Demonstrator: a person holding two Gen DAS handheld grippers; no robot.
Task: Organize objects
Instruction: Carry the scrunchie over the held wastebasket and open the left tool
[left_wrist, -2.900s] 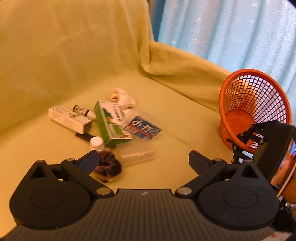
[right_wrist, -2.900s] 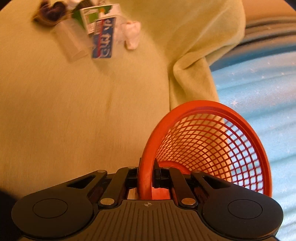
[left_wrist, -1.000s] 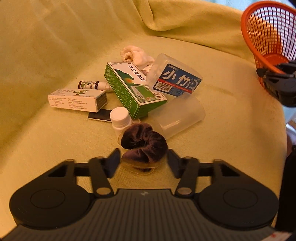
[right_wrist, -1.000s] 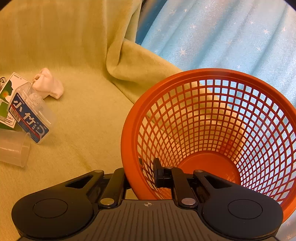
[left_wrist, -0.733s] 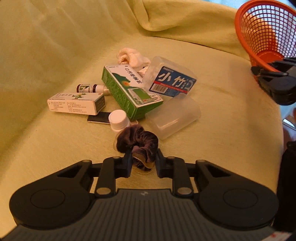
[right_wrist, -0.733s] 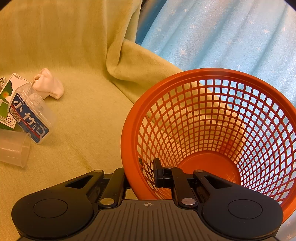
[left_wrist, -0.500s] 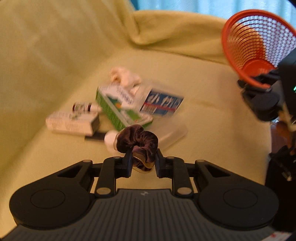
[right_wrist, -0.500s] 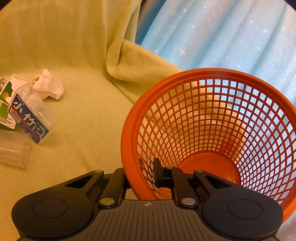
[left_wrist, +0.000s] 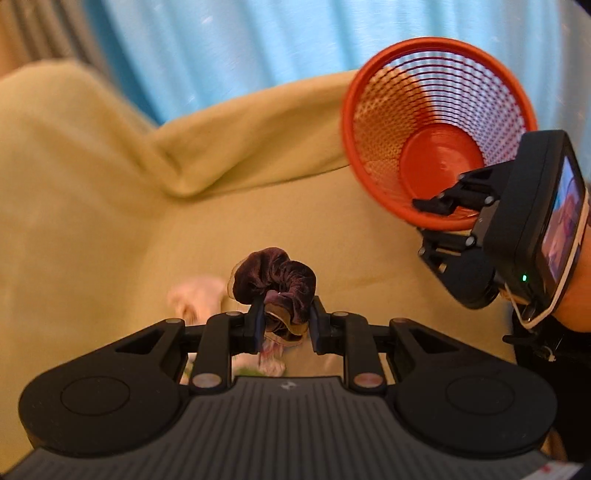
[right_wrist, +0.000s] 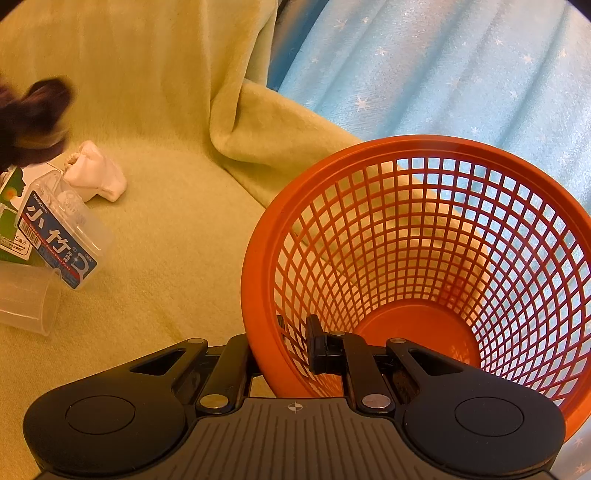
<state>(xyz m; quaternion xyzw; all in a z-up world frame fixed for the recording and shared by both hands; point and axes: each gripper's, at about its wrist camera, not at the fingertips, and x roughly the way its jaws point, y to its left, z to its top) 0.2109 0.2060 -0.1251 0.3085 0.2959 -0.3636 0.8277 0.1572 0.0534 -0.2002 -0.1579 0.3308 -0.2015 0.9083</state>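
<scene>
Left gripper clamped on the purple scrunchie — lifted above the blanket; right gripper pinching the orange basket rim — basket tilted.

The clear plastic box has a blue label with big white signs that look like "小竹". Small white letters run along the label's top edge, but they are too small to read. Beside its barcode stands "5" with two more small signs. The green box has print too tiny to read.
</scene>
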